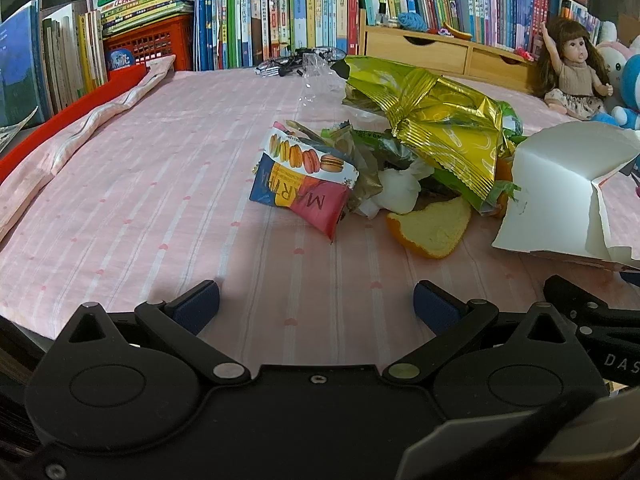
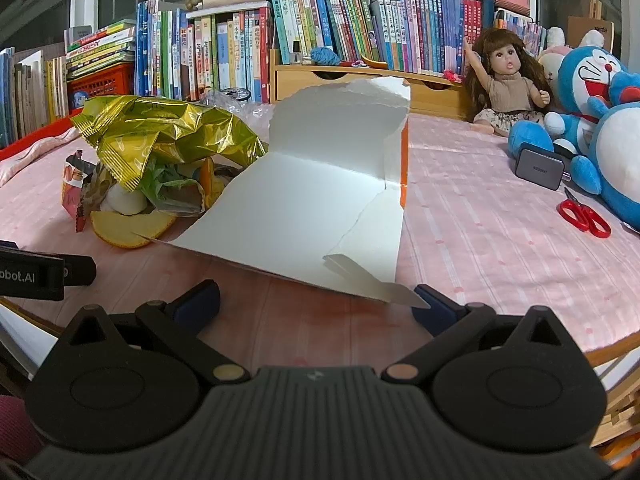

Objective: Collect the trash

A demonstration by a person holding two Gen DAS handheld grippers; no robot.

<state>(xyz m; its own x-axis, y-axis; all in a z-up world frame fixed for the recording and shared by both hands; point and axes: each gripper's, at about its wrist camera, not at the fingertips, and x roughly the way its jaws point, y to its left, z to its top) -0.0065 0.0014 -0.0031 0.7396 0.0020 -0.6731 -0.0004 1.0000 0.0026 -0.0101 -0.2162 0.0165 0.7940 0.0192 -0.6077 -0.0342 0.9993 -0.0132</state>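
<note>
Where wrappers heap, torn carton (image 2: 304, 216) lengthwise.

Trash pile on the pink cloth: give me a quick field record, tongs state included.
surface: pink striped cloth
pile: gold foil bag, macaron wrapper, orange peel, white tissue
beside pile: torn white box, opened flat
left tongs: open, empty, short of the wrapper
right tongs: open, empty, at the box's near edge
non-trash nearby: doll, red scissors, blue plush toy
</note>
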